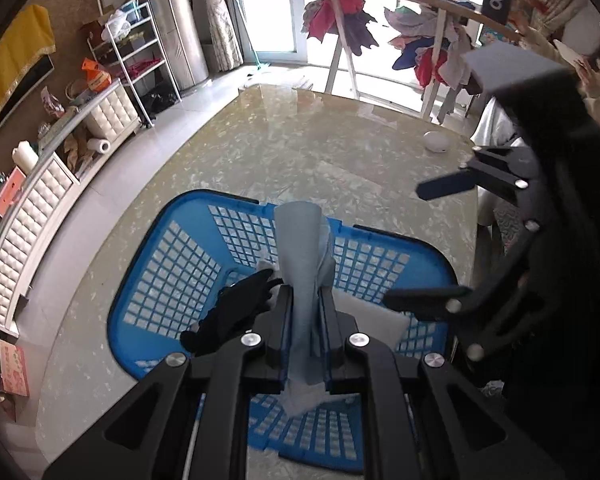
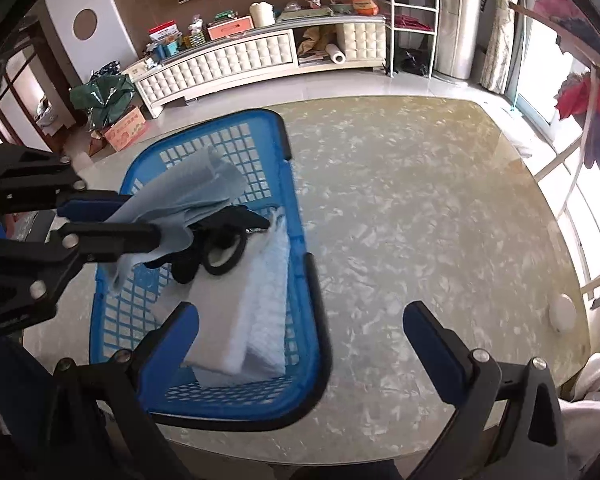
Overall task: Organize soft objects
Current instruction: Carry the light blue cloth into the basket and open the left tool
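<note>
Above the blue basket on the desk, the left tongs pinch a pale blue cloth for dropping beside a black item and white pad, while the right tongs stand wide, empty.

From my right gripper, bare table spreads ahead and right, giving me free passage. A white puck sits far right. The basket blocks the left, crowded with white pads, a black item, and my left gripper.
</note>
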`<state>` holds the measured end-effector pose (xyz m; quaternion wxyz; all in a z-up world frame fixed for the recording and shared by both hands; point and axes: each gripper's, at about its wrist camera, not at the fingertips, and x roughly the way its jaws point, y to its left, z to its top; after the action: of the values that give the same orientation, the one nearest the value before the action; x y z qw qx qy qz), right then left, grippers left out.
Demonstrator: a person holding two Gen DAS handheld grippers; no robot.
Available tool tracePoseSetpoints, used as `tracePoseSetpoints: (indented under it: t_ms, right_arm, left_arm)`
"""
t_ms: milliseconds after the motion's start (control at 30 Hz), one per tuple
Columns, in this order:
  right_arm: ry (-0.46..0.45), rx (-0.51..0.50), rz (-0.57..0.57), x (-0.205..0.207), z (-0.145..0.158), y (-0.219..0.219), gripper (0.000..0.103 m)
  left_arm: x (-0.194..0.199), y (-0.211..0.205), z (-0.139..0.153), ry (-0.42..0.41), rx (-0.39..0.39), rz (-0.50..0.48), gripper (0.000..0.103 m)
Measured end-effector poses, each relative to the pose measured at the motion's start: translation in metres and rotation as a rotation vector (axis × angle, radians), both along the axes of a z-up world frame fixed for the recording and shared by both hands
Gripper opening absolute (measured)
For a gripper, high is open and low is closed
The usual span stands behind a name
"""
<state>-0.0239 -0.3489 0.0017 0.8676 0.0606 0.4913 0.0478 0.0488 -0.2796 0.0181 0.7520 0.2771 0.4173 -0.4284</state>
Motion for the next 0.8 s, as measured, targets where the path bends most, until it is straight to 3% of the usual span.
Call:
tracePoseSetpoints:
  t_ms: [467, 600, 667, 800]
  right_arm:
    - [0.026, 0.033, -0.017, -0.003, 0.001, -0.001, 0.102]
    - [0.025, 0.031, -0.016, -0.003, 0.001, 0.0, 0.102]
    - [0.028, 0.029, -0.014, -0.003, 0.001, 0.0, 0.102]
    - [0.028, 0.027, -0.013, -0.002, 0.0, 0.0, 0.102]
  left_arm:
    - [0.027, -0.03, -0.048, 0.05, 0.082, 0.034, 0.012]
    - [0.023, -0.03, -0.049, 0.05, 0.075, 0.024, 0.029]
    - [0.023, -0.029, -0.048, 0.048, 0.074, 0.024, 0.044]
    - [0.019, -0.023, -0.045, 0.044, 0.064, 0.018, 0.066]
